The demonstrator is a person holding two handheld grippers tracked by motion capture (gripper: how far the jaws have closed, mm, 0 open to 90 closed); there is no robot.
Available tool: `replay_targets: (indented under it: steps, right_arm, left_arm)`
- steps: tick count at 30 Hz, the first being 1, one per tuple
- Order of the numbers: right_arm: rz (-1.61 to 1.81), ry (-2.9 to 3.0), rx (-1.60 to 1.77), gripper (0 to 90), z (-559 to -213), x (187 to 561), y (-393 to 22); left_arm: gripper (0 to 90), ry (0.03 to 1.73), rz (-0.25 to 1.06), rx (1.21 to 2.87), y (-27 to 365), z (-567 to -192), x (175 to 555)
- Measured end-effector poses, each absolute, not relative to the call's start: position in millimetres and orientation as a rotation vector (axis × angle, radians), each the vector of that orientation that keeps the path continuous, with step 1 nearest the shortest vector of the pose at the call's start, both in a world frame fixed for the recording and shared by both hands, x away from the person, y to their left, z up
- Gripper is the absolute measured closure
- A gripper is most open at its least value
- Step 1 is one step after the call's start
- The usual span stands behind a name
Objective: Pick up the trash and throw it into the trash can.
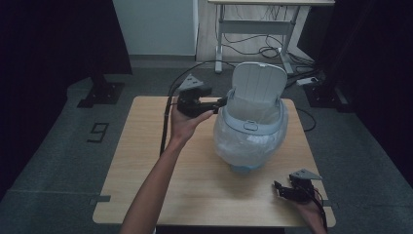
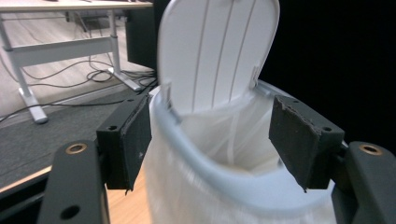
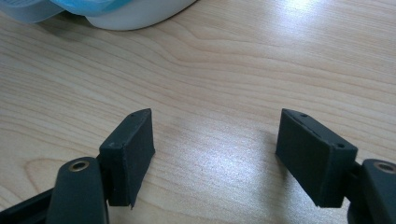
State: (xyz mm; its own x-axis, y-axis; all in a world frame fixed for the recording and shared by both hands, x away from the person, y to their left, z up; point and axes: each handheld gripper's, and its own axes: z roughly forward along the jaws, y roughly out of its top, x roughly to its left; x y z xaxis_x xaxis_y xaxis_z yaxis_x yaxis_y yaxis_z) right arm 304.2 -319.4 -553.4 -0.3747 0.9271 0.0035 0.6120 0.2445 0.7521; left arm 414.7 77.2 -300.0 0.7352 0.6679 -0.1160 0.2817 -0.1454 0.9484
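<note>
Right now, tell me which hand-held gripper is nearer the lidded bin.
Left. The left hand-held gripper is at the bin rim, jaws open. The right hand-held gripper rests apart, near the table's front corner.

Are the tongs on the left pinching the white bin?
Apart. In the left gripper view the left tongs stand open, and both pads sit clear of the bin rim beyond them.

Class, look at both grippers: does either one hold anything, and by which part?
Nothing is held. The left gripper stands open beside the bin, pads clear of its rim; the right gripper is open over bare table.
</note>
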Motion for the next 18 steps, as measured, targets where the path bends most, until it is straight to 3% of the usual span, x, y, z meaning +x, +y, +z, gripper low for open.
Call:
replay_targets:
  steps: [18]
  right_arm:
    - [0.945, 2.076, 1.401, 27.3, -554, 304, -319]
  left_arm:
    - [26.9, 0.823, 0.506, 1.808, 137, -381, 351]
